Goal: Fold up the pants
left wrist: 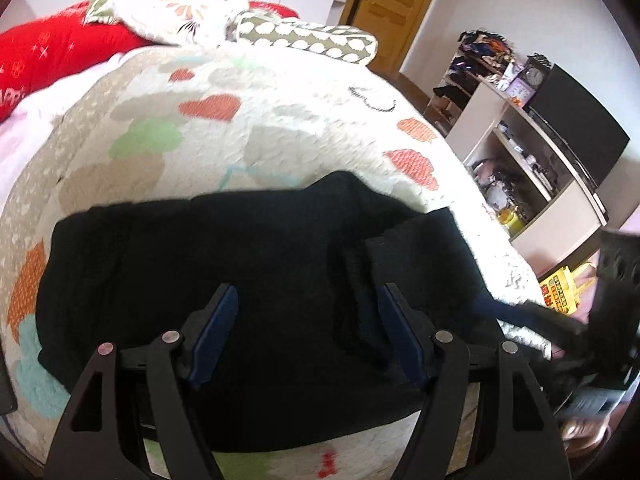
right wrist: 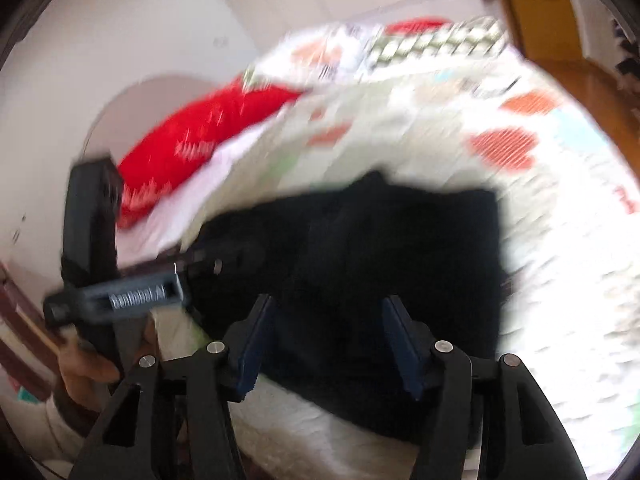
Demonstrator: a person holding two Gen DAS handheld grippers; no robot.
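Note:
Black pants [left wrist: 248, 280] lie folded in a compact bundle on the patterned quilt [left wrist: 224, 120] near the bed's front edge. My left gripper [left wrist: 308, 292] is open and empty, hovering just above the bundle. A dark strip of the pants [left wrist: 520, 312] trails off the right side of the bed. In the blurred right wrist view the pants [right wrist: 400, 248] lie ahead of my right gripper [right wrist: 328, 304], which is open and empty above them. The left gripper's body [right wrist: 120, 292] and the hand holding it show at the left there.
A red pillow [left wrist: 60, 52], a floral pillow [left wrist: 180, 4] and a dotted bolster [left wrist: 312, 36] lie at the head of the bed. A cluttered shelf unit [left wrist: 540, 152] with a dark screen stands to the right. A wooden door [left wrist: 396, 0] is behind.

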